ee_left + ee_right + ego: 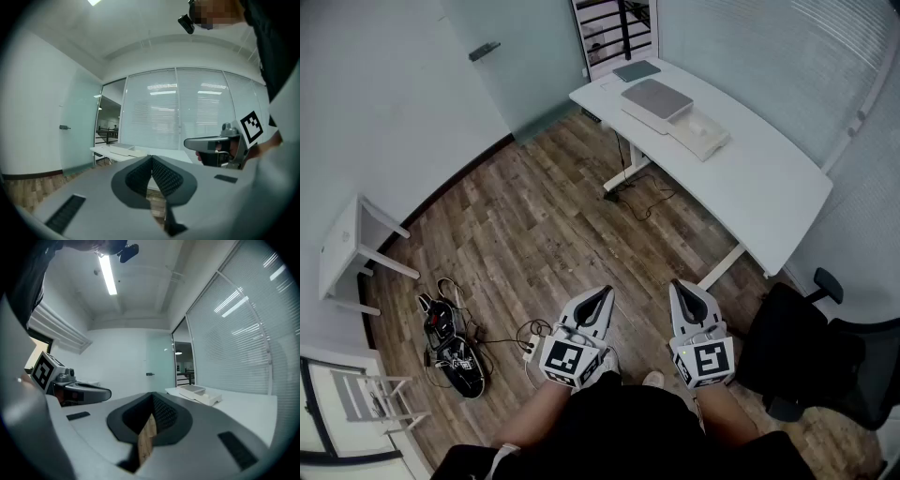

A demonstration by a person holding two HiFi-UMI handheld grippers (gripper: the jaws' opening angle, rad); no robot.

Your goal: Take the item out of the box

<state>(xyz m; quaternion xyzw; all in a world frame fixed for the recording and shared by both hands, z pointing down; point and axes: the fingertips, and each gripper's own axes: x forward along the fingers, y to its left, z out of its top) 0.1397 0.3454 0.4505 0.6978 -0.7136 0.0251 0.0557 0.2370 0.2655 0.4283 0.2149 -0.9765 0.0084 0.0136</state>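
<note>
A white open box [702,133] lies on the white desk [769,187], far ahead of both grippers, with its grey lid [655,98] beside it. What the box holds cannot be made out. My left gripper [602,293] and right gripper [682,286] are held side by side close to the person's body, above the wooden floor, both shut with nothing between the fingers. In the left gripper view the jaws [152,159] meet at the tip, with the box [123,149] small in the distance. The right gripper view shows closed jaws [152,397] and the box [197,393] further off.
A black office chair [825,361] stands at the right, near the desk's end. A small white side table [349,246] is at the left, with cables and a black bundle [450,345] on the floor. A dark flat pad [636,70] lies at the desk's far end.
</note>
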